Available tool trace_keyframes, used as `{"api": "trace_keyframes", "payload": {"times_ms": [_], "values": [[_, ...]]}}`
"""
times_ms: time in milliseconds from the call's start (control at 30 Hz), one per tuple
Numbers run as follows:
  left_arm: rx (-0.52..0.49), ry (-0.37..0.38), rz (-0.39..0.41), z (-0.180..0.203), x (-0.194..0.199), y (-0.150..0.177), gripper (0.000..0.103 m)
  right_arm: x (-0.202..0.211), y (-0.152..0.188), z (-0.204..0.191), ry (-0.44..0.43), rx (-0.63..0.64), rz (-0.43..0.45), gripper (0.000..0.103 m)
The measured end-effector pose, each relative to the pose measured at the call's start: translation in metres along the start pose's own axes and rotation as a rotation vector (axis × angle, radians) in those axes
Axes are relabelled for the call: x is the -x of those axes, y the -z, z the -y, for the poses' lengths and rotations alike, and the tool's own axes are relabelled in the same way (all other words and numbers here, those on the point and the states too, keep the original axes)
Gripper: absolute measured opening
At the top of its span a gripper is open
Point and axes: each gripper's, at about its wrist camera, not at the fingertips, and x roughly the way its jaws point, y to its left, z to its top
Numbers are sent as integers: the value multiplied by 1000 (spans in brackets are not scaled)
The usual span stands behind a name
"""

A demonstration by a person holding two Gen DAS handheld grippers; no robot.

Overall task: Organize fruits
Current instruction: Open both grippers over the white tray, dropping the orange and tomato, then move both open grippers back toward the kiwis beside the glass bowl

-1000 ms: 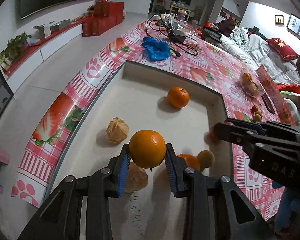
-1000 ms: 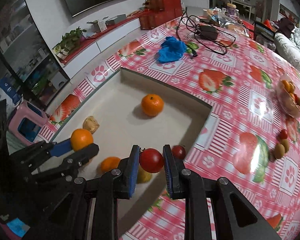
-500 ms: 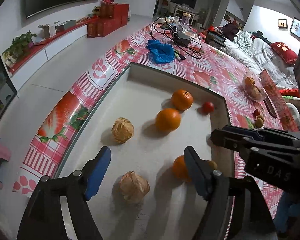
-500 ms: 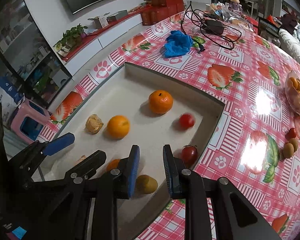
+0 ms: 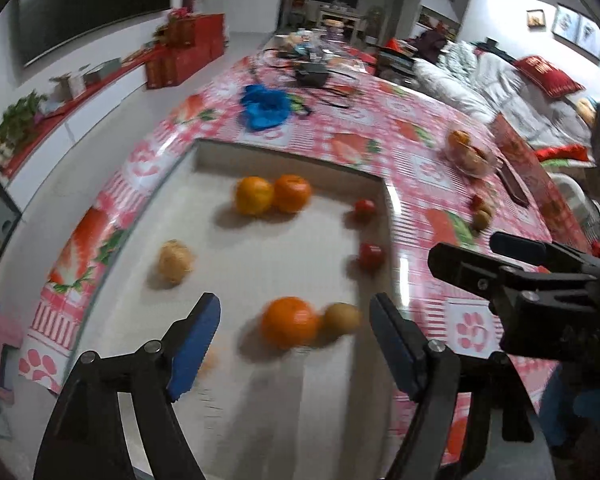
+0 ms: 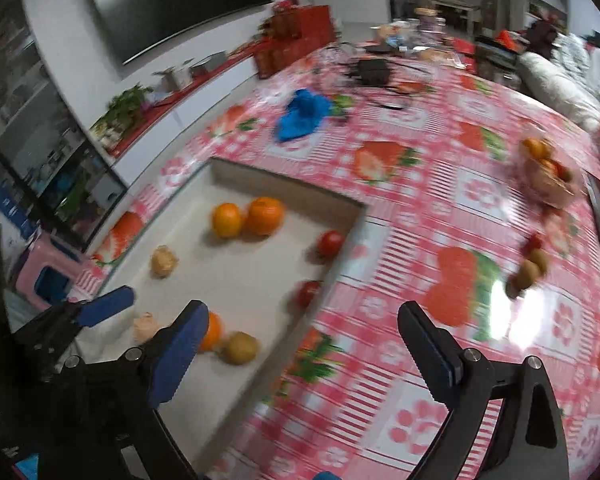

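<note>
Hovering over the shallow tray (image 5: 284, 162), left gripper (image 5: 296, 344) jaws apart, empty; right gripper (image 6: 300, 356) jaws opening, empty. Round fruit could roll: oranges (image 5: 274, 195) upper centre, tomatoes (image 5: 366, 232) along the right wall. Kiwis (image 6: 528, 268) on the table (image 6: 420, 208) at right remain unsorted; a hasty grab could knock them away.

Two oranges (image 5: 274, 195) touching at tray (image 5: 292, 160) back.

You see a pale beige shallow tray (image 5: 284, 420) with three round orange fruits (image 5: 290, 322), two small red ones (image 6: 330, 243) and a brownish-green kiwi (image 6: 241, 347). The surface wears a glossy red-and-white checked cloth (image 6: 420, 208) printed with strawberries and paw prints; a crumpled bright blue cloth (image 6: 303, 114) lies on it.
</note>
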Motion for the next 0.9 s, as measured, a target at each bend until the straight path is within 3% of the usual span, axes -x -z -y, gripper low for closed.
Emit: {"api": "trace_keyframes", "payload": {"times_ms": [200,433,633,900], "values": [[-96,90,-26,63,0,0,81,14,31,81,101,-179,-12,102],[-200,92,-97,125,-22,10,82,32,84,163,196,-353,-37,102],[-256,58,-173,161,-45,26,82,49,116,206,287,-400,-11,102],[-309,32,-163,191,-51,19,82,52,123,221,348,-342,0,102]]}}
